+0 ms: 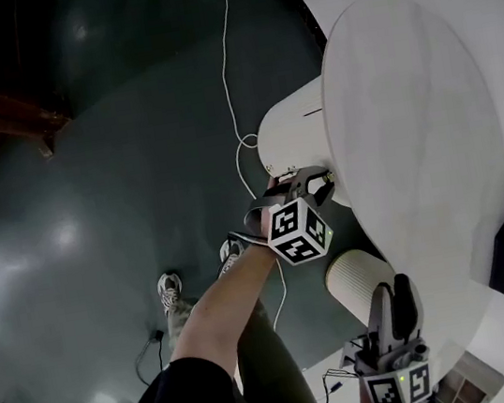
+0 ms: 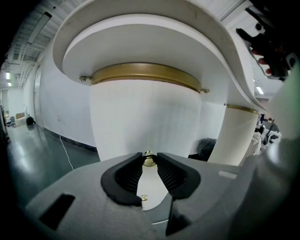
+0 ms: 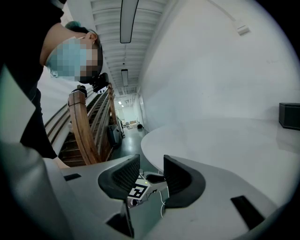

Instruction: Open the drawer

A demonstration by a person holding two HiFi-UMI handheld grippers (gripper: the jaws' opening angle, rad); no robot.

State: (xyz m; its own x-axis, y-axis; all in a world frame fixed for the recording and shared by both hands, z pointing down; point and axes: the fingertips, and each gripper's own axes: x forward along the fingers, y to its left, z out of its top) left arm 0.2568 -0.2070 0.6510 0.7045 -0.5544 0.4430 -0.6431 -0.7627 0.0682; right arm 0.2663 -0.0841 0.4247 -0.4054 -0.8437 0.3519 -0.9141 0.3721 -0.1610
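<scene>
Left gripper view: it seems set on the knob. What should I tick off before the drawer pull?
1. Left gripper on the brass knob: ok, both pads press it.
2. Grip depth: not ok, the knob sits at the very pad tips and might slip.
3. Right gripper out of the way: ok, open, empty, beside the tabletop.
4. Drawer front shut: cannot tell, no seam shows.
5. White cable clear of the shoes: cannot tell.
</scene>
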